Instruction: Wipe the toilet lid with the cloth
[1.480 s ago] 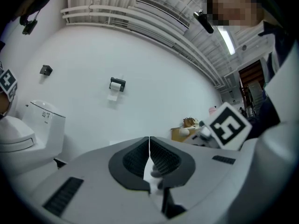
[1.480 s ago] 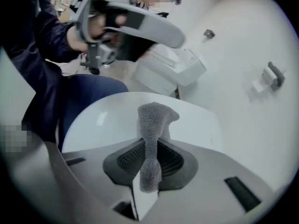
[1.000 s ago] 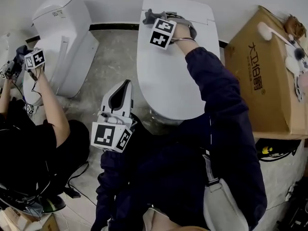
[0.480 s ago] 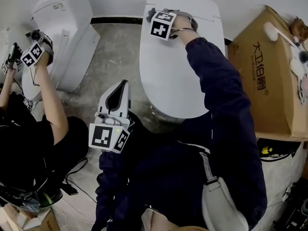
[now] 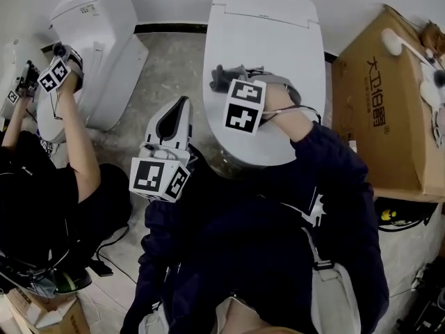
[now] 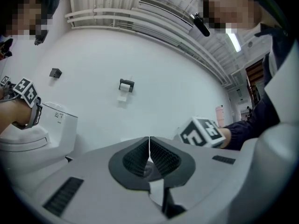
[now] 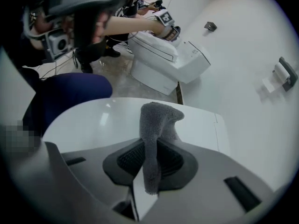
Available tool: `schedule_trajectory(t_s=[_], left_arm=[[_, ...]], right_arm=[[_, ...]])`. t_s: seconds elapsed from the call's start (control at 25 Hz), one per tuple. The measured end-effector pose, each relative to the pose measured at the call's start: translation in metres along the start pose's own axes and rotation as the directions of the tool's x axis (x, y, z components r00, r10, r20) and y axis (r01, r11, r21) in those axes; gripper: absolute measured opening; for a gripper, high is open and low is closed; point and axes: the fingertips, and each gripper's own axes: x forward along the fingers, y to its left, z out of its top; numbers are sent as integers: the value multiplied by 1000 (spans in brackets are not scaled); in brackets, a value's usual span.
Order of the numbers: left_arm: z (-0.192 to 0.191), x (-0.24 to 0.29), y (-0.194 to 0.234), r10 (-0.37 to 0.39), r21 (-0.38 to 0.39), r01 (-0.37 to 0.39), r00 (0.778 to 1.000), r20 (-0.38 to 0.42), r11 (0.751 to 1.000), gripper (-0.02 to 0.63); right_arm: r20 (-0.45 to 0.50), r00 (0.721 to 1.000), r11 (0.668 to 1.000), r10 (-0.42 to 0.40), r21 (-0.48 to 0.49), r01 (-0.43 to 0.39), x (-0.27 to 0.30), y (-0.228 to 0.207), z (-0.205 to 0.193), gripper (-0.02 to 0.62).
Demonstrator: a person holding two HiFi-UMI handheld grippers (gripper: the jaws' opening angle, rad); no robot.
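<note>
Grey stone flooring met a white wall at the far side.

Head view: the white toilet lid (image 5: 271,40) lay closed at centre. A cardboard box (image 5: 389,96) stood to its right and a second toilet (image 5: 97,33) to the far left, where another person (image 5: 42,207) was crouched. The right gripper (image 5: 221,75) rested on the near half of the lid, pointing left, with the grey cloth (image 5: 220,70) at its tip against the lid surface. The left gripper (image 5: 182,119) hung over the floor, just left of the lid and apart from it.

Left gripper view: the jaws were clenched together with nothing between them. A wall-mounted paper holder (image 6: 126,85) was noted beyond.

Right gripper view: the jaws were clamped on the cloth, which stood up from between them, and the lid lay directly ahead.
</note>
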Motion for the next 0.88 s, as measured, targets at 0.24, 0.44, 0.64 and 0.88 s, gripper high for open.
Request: schedule_trajectory(t_s=[0.24, 0.44, 0.64, 0.88], left_arm=[[8, 7, 2, -13, 8, 13, 1000, 18, 1000, 17], [10, 11, -2, -31, 7, 30, 999, 27, 1000, 17], [11, 9, -9, -49, 19, 49, 998, 28, 999, 17], [6, -8, -7, -30, 12, 30, 1000, 8, 999, 17]], right_arm=[[55, 994, 995, 93, -46, -91, -43, 89, 0, 77], [74, 985, 986, 156, -62, -151, -55, 114, -1, 78], [118, 993, 999, -25, 26, 22, -45, 26, 1, 78], [80, 952, 953, -294, 104, 286, 8, -126, 17, 78]])
